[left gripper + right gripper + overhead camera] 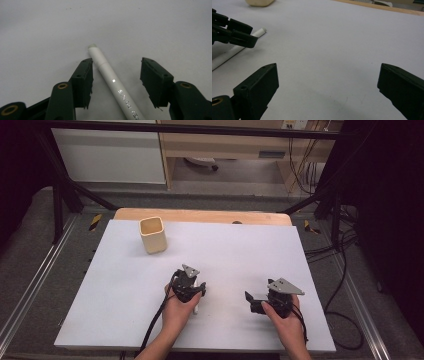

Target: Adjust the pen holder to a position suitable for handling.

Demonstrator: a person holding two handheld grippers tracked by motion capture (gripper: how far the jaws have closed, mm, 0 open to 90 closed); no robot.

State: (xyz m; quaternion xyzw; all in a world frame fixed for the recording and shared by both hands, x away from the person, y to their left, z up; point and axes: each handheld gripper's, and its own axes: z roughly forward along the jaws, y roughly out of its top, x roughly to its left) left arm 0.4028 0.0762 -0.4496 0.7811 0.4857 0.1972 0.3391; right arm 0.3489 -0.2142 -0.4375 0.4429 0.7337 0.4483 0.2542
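The left gripper (116, 75) is wide around a white pen (112, 81) near the tabletop's (240, 250) front edge. The right gripper (327, 82) is wide, holding nothing.

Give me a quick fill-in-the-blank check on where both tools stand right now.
1. The white pen lies flat between the ____ tool's open jaws.
2. The right tool is open over bare ____ mat.
3. The cream cup stands ____ on the mat's far left.

Missing words: left; white; upright
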